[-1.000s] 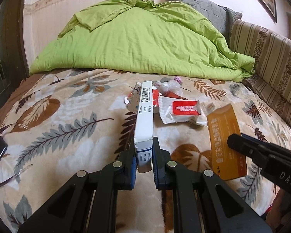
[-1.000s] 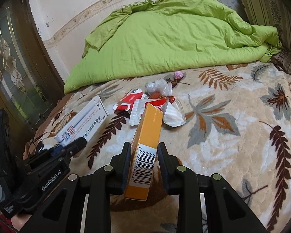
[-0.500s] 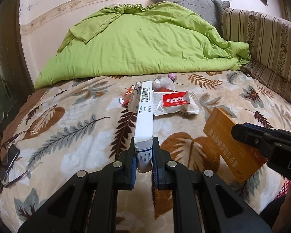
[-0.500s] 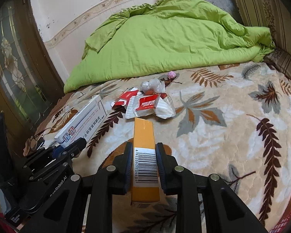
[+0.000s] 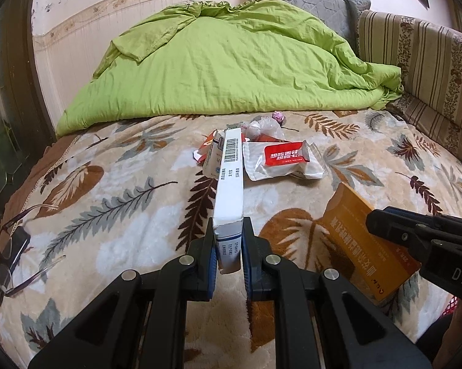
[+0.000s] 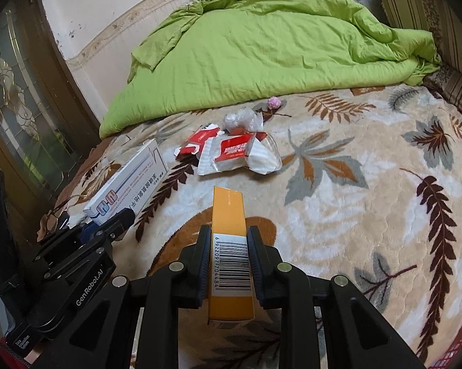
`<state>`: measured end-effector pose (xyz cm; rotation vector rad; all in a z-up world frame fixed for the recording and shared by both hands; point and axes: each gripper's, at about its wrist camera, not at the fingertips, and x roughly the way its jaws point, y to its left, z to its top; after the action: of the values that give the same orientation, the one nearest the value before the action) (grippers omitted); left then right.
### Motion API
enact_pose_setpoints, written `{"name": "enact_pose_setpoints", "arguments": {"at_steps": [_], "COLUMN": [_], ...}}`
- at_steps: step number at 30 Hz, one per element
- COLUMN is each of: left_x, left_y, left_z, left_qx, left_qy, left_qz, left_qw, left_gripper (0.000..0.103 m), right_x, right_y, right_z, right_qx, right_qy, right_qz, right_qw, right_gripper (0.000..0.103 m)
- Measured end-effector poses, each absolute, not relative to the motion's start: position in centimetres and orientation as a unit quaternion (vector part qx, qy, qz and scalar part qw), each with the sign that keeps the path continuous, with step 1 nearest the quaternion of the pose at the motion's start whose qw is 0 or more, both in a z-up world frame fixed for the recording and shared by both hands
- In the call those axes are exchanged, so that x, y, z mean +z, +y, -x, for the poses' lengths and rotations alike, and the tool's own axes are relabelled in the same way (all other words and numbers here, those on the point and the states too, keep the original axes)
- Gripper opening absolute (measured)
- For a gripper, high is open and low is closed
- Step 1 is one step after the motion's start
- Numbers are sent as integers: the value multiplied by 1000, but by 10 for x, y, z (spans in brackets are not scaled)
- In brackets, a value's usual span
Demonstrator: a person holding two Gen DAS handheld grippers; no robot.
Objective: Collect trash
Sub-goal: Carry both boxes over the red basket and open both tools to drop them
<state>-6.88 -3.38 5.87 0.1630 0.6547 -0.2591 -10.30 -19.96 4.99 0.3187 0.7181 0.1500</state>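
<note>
Two handheld grippers are held above a bed (image 5: 114, 184) covered by a beige blanket printed with brown and grey leaves; the left gripper (image 5: 228, 246) is clamped on one end of a long white box (image 5: 229, 190), which points away from the camera with a barcode on its upper face near the far end; the right gripper (image 6: 227, 261) is clamped on an orange box (image 6: 229, 215), narrow side up, with a barcode label between the fingers; in the left view the same orange box (image 5: 363, 236) appears at lower right, tilted, with the right gripper's black body across it; in the right view the white box (image 6: 129, 181) appears at left, showing blue print on its broad face.

More trash lies on the blanket further off, near the middle of the bed: a clear plastic wrapper with a red label (image 5: 284, 158), a torn red and white packet (image 6: 200, 141) just beside it, a crumpled clear bag (image 6: 243, 120) behind them, and a small pink ball (image 6: 274, 102) near the edge of a rumpled green duvet (image 5: 231, 67); the duvet fills the far end of the bed; a pair of glasses (image 5: 12, 246) rests on a dark flat object at the left edge of the blanket; a striped cushion (image 5: 427, 61) runs along the right side.
</note>
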Motion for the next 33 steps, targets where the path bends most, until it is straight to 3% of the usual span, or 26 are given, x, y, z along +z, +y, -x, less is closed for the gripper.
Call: {"name": "enact_pose_setpoints", "arguments": {"at_steps": [22,33], "left_x": [57,72], "left_y": [-38,-53], "left_z": [68,98], "left_qx": [-134,-238], "left_qy": [318,319], "left_qz": [-83,-66], "left_qw": [935,915], "left_gripper": [13,13], "right_x": [54,92], "right_y": [-210,-259], "right_z": [106,158], "right_qx": [69,47], "right_qy": [340,305], "right_qz": [-180,-218], "right_qw": [920,926], "right_gripper": [26,26]}}
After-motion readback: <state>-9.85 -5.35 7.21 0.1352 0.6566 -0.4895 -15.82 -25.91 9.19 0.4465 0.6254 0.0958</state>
